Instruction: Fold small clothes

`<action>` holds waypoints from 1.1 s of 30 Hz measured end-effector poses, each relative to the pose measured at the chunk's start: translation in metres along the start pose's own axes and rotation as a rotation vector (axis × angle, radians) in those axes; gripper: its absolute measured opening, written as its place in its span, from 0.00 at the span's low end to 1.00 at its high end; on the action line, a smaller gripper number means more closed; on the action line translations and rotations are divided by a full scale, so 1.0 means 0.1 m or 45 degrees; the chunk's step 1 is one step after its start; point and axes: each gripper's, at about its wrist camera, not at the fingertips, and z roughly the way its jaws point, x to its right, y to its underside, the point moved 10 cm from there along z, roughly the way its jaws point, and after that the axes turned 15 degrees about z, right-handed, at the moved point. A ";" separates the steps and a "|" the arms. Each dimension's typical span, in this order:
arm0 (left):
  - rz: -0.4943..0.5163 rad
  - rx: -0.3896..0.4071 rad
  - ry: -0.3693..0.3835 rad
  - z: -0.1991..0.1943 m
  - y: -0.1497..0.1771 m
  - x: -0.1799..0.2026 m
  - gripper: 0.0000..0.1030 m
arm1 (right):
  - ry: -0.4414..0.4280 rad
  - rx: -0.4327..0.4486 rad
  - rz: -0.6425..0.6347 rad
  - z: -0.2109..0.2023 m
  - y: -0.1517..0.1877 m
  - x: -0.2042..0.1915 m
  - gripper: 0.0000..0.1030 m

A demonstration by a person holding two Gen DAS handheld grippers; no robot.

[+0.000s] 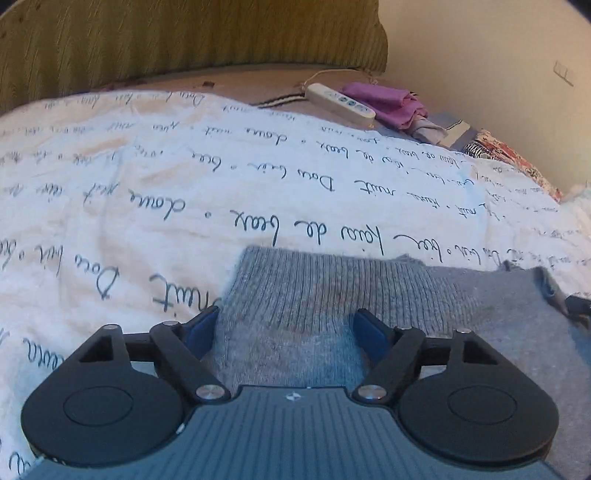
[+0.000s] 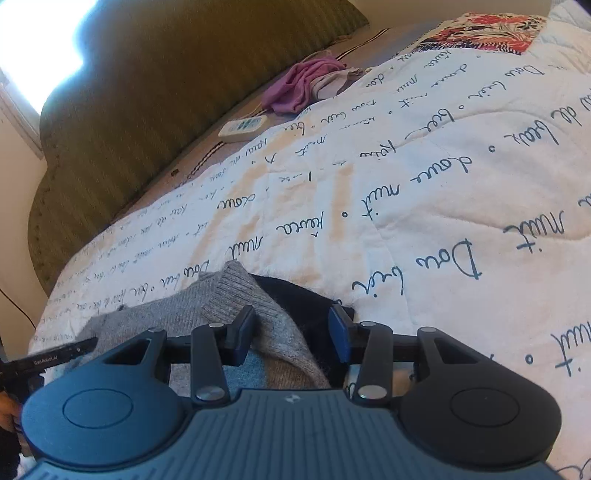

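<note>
A grey knit garment lies on the white quilt, its ribbed band pointing away from me. My left gripper is open and low over it, one blue-padded finger on each side of the ribbed part. In the right wrist view a ribbed grey sleeve lies over a black piece of cloth. My right gripper is open and straddles both. The left gripper's finger shows at the left edge there, and a dark tip of the right gripper shows at the left view's right edge.
The quilt with printed script covers a bed. Past its far edge lie a white power strip, a crumpled purple cloth and a floral fabric. A green striped headboard stands behind. A hand shows at the lower left.
</note>
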 end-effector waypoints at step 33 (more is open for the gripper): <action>-0.231 0.385 -0.121 -1.40 0.33 -0.31 0.74 | -0.266 0.088 0.135 -1.30 0.60 0.05 0.62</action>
